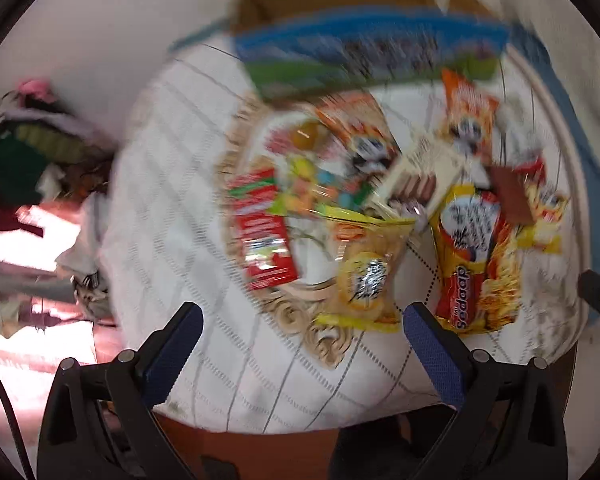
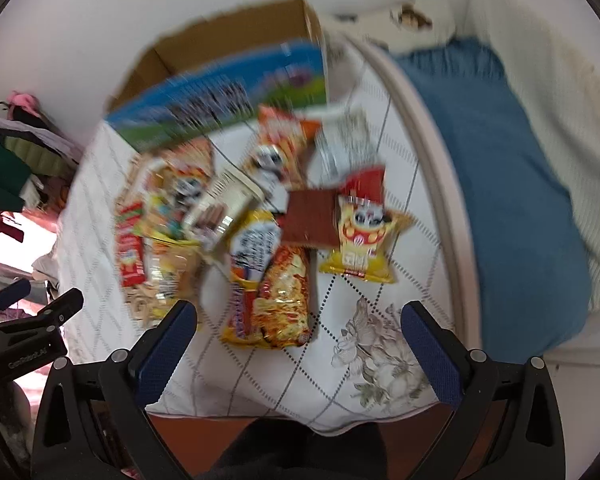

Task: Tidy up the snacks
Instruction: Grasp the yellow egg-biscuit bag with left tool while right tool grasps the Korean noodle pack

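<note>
Both views are smeared, so most wrapper print is unreadable. The left gripper (image 1: 302,322) has its blue-padded jaws spread wide with nothing between them, above the white quilted cloth (image 1: 172,184); the right gripper (image 2: 300,320) is equally wide and holds nothing.

The snacks lie heaped in the middle of the cloth, in front of a blue-and-green printed cardboard box (image 1: 364,56) whose lettering is a blur. The red-and-yellow noodle packet (image 1: 476,264) (only "Sedaap" is readable) lies just beyond the left gripper's right finger.

Only the left view shows the ornate beige tray (image 1: 320,344) clearly, with a red flat packet (image 1: 264,240) on it. Only the right view shows the blue cushion (image 2: 500,184) beside the table and a yellow cartoon-face snack bag (image 2: 360,244).
</note>
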Tool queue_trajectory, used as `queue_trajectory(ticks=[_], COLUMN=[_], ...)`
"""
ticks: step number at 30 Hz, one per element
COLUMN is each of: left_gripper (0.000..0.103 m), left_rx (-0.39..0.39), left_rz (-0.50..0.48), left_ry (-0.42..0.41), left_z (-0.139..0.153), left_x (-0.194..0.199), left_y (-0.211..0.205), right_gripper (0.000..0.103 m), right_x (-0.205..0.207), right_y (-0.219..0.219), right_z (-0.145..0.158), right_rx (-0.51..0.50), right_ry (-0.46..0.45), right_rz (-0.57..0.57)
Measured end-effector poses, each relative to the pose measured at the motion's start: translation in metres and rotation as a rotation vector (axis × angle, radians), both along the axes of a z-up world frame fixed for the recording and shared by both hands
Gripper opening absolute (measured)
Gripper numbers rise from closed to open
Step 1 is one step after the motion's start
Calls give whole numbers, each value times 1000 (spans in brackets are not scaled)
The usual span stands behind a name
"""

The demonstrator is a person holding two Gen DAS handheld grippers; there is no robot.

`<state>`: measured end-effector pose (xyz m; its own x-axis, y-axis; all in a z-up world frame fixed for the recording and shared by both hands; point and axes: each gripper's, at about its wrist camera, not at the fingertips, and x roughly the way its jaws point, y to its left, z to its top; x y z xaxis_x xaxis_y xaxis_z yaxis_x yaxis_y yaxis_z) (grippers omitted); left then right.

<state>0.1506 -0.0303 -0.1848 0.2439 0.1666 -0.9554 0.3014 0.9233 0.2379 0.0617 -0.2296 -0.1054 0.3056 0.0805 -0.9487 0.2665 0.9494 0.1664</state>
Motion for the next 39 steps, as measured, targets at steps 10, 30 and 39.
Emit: queue_trajectory(ticks=[10,30,39], left_gripper=[76,60,44], left_rx=[36,-208,-247], left_rz=[-32,259,219], left_ry=[217,339,332], left_z=[-116,-167,-140], left_x=[40,10,6], left_y=[-18,61,52], right_gripper=[103,89,88], right_x=[54,41,30], right_y=[36,106,125], right_z=[-121,-205,-212], right_rx=[52,43,-5], right_ry=[167,325,325], right_rz=[113,101,57])
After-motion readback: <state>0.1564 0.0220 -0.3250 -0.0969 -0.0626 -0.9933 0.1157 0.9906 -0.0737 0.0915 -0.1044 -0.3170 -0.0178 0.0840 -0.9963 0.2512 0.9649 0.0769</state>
